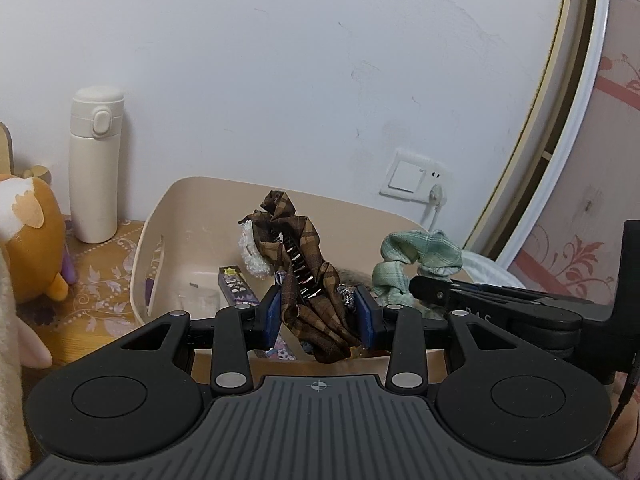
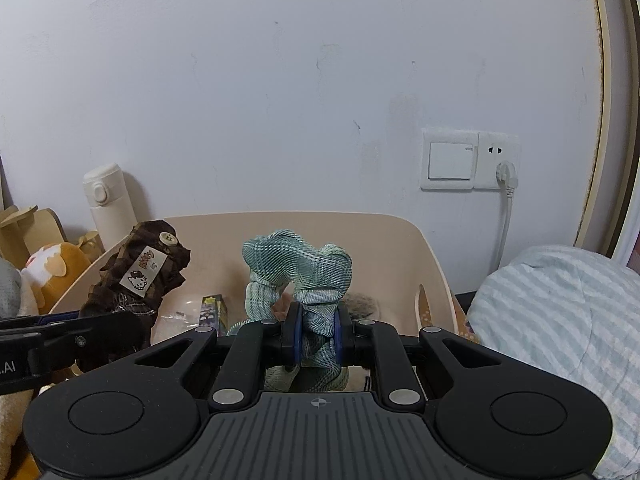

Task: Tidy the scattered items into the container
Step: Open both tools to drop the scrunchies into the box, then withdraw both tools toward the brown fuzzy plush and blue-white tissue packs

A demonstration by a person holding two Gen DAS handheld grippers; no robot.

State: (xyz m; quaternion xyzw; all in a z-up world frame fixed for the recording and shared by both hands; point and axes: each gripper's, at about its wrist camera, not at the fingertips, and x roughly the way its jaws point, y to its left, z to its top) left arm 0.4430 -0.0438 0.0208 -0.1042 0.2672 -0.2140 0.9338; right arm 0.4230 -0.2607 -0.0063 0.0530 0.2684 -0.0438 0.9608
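A: Where are the things now?
B: The left tool (image 1: 318, 314) clamps the brown plaid fabric hair clip (image 1: 304, 276), the right tool (image 2: 318, 330) the soft green plaid scrunchie (image 2: 298, 276), both above the beige plastic container (image 2: 430, 258)
A: How do they handle?
B: Both seem light; I think the scrunchie squashes, while the clip's metal teeth (image 1: 298, 268) are stiffer, so grip mid-body

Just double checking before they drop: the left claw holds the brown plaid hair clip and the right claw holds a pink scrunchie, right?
Not quite: the scrunchie in the right claw is green, as the right wrist view shows. The left claw does hold the brown plaid hair clip.

Brown plaid hair clip (image 1: 308, 280) in left claw (image 1: 320, 312)
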